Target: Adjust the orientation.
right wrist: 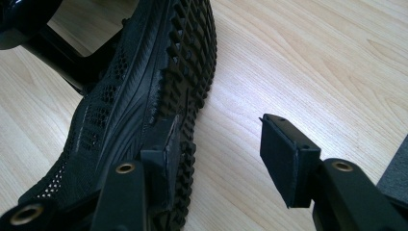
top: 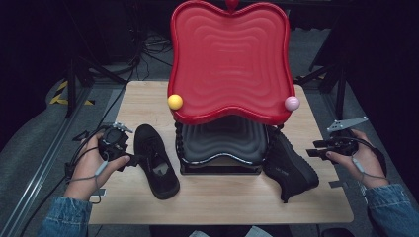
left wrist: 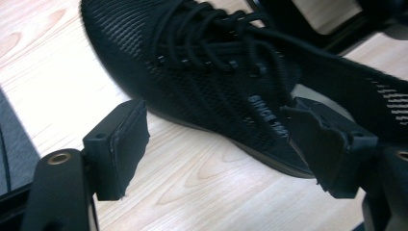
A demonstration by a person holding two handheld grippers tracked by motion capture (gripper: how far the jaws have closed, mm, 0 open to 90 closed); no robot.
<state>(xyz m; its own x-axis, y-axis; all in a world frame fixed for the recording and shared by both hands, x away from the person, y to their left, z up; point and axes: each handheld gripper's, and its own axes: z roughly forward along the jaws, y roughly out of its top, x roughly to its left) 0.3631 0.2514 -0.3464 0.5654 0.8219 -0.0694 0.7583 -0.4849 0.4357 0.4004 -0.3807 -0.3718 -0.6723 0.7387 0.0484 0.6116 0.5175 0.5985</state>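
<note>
Two hands low in the high view, left gripper (top: 129, 159) with jaws apart beside the left black shoe (top: 156, 161), one pad perhaps brushing its side. Right gripper (top: 316, 150) also spread wide, clamping nothing, next to the right black shoe (top: 289, 165) tipped on its side. Both shoes on the wooden table (top: 222, 202), flanking the black stand (top: 220, 148) under a red tray (top: 230, 59).

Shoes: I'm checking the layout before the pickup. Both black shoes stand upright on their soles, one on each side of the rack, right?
Not quite. The left shoe stands on its sole, but the right shoe lies tipped on its side, tread showing in the right gripper view. They do flank the rack.
</note>
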